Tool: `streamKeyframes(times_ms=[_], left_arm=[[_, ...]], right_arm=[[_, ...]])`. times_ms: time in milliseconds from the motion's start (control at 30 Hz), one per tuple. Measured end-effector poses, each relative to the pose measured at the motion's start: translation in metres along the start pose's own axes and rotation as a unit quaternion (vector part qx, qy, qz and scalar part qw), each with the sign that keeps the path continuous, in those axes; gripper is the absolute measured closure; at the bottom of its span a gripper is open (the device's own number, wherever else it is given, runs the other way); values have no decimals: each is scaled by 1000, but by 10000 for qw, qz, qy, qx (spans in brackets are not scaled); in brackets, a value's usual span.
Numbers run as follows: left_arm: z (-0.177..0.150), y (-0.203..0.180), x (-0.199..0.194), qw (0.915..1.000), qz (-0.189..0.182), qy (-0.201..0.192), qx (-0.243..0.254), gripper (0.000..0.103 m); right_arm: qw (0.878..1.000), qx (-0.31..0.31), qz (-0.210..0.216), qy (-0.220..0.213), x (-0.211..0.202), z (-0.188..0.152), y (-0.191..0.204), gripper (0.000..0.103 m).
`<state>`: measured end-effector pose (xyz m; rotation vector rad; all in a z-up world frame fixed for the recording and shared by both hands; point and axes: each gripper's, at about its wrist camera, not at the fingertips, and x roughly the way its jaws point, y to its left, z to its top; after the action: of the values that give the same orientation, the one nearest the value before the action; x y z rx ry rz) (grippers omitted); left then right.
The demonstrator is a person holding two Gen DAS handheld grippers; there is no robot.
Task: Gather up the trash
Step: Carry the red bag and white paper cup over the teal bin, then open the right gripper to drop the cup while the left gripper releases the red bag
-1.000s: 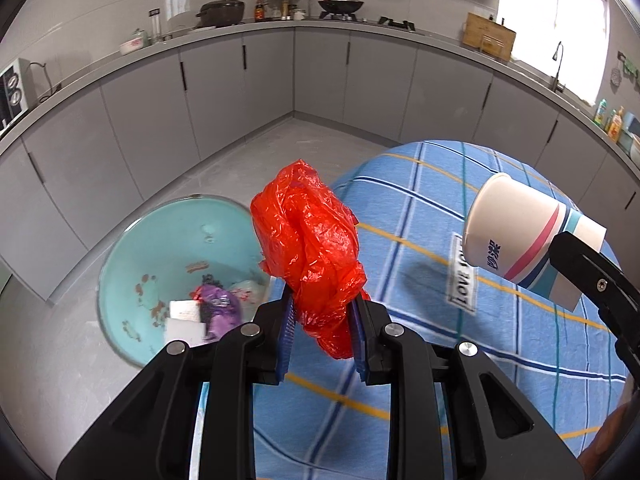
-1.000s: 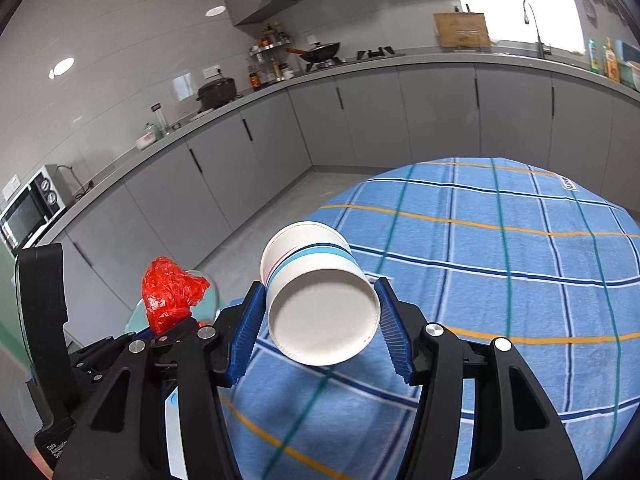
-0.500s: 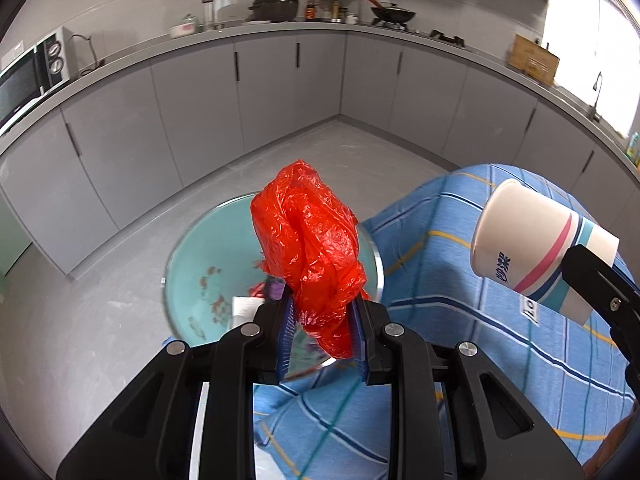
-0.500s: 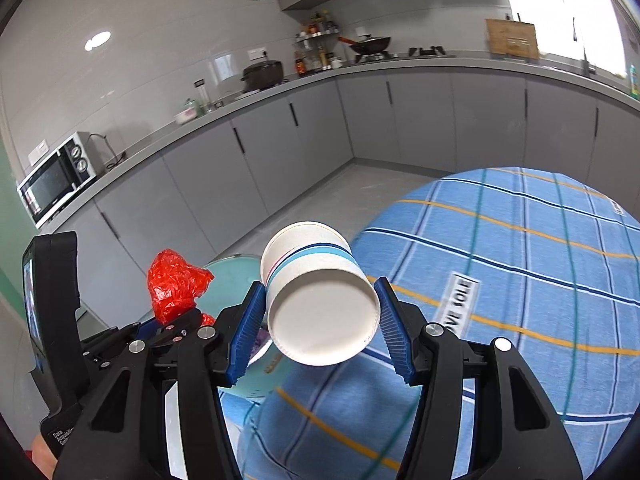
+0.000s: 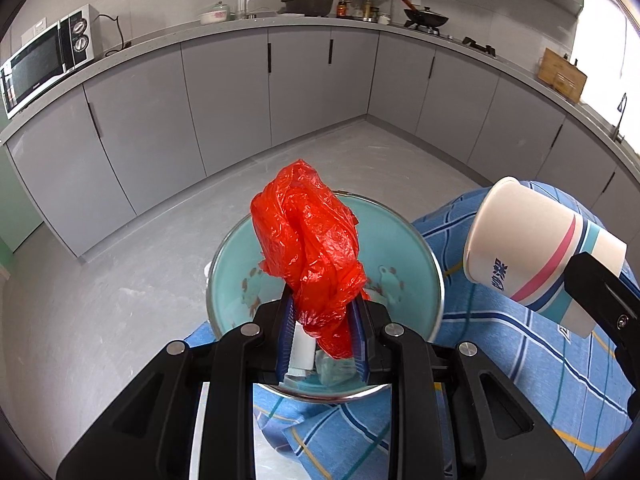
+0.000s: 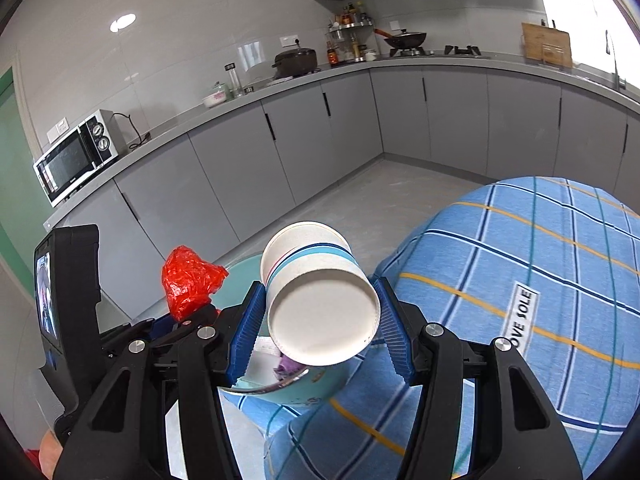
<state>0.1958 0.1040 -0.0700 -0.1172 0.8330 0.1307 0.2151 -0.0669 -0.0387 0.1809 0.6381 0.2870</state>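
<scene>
My left gripper (image 5: 322, 330) is shut on a crumpled red plastic bag (image 5: 310, 248), which hangs right over the teal bin (image 5: 416, 256) below it. The bin holds white and purple scraps, mostly hidden by the bag and my fingers. To the right, my right gripper (image 6: 320, 326) is shut on a white paper cup (image 6: 320, 300) with pink and blue stripes, held tilted with its base toward the camera, above the bin's rim (image 6: 240, 272). The cup (image 5: 532, 248) and the red bag (image 6: 190, 280) each show in the other wrist view.
The bin stands on the floor against a table with a blue plaid cloth (image 6: 540, 280). Grey cabinets (image 5: 224, 108) run along the walls, with a microwave (image 5: 44, 64) and cookware on the counter. Bare grey floor (image 5: 120, 280) lies to the left.
Both grippers have swung left, away from the table, with the bag and cup still held. The bin has come from left of the bag to directly under it.
</scene>
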Motion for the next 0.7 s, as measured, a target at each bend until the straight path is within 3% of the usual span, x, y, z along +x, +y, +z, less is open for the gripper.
streamKeyframes(times_ms=[700], left_arm=[[-1,21,44,9991,109,373,-164,78]], right_arm=[[9991,1,10,417,56,1,15,47]])
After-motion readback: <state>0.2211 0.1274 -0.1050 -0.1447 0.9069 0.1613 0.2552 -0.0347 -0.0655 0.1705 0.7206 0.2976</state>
